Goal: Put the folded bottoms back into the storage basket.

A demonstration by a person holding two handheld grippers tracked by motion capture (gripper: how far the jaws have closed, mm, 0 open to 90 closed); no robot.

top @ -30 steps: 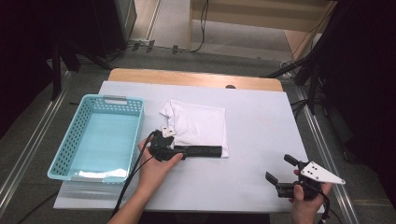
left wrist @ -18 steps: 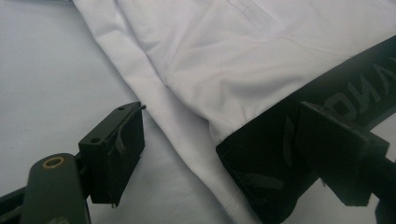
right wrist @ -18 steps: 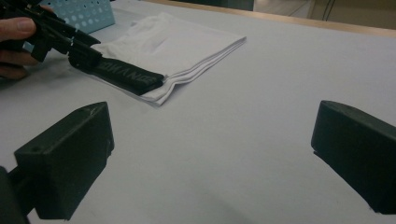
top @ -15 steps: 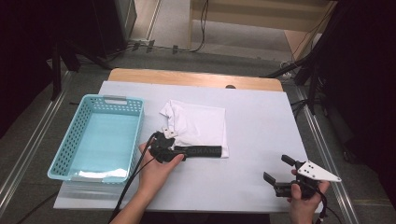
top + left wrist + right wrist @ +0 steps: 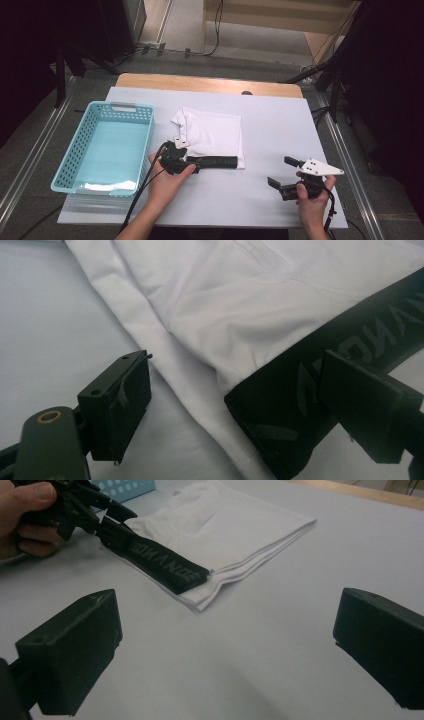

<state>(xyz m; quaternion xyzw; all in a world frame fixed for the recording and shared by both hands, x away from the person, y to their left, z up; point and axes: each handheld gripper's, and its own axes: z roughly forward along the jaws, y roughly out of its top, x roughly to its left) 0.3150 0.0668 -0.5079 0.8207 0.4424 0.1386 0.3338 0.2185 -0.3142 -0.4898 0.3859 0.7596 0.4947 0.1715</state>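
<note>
Folded white cotton garment with black elastic waistband point(image 5: 212, 136) lies mid-worktop, just right of the empty turquoise plastic basket point(image 5: 103, 148). Waistband edge faces near; its long axis runs left-right. Left tongs point(image 5: 235, 400) open, jaws straddling the waistband's left end, probably lining up a pinch. Right tongs point(image 5: 286, 173) open, empty, well apart near right, likely free to assist.

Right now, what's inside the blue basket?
The blue basket holds nothing I can see; its pale bottom shows bare. The near wall covers a strip of the bottom, so that edge stays unseen.
</note>
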